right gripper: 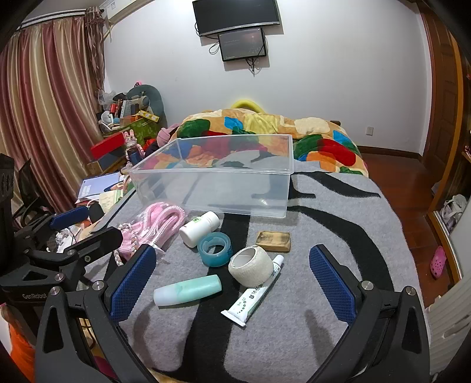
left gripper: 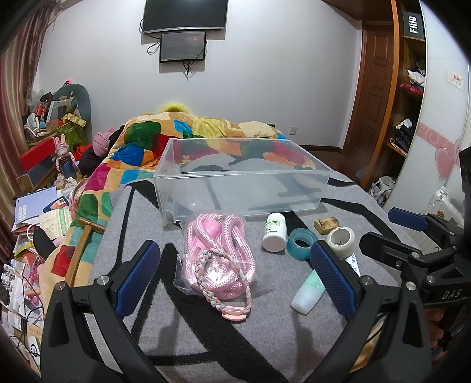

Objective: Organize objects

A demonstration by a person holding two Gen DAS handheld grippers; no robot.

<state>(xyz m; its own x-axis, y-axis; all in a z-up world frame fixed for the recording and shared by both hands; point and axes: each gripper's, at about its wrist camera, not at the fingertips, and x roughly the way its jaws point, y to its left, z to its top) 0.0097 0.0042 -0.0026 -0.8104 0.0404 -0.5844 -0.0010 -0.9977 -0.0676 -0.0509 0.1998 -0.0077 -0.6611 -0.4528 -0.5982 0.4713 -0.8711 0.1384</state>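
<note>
An empty clear plastic bin (left gripper: 244, 176) (right gripper: 217, 176) stands on the grey and black blanket. In front of it lie a bagged pink rope (left gripper: 219, 253) (right gripper: 153, 224), a white pill bottle (left gripper: 274, 231) (right gripper: 200, 228), a teal tape ring (left gripper: 303, 243) (right gripper: 215, 249), a white bandage roll (left gripper: 341, 238) (right gripper: 251, 266), a small brown box (left gripper: 326, 225) (right gripper: 273, 240), a mint and white bottle (left gripper: 309, 293) (right gripper: 188, 290) and a white tube (right gripper: 253, 294). My left gripper (left gripper: 235, 282) is open above the rope. My right gripper (right gripper: 232, 291) is open above the bottle, tube and bandage roll.
A colourful quilt (left gripper: 176, 138) (right gripper: 265, 126) is heaped behind the bin. Clutter, boxes and papers (left gripper: 44, 188) crowd the floor to the left. Curtains (right gripper: 44, 103) hang at the left. A wooden door and shelves (left gripper: 406, 97) stand at the right. Screens (right gripper: 238, 26) hang on the far wall.
</note>
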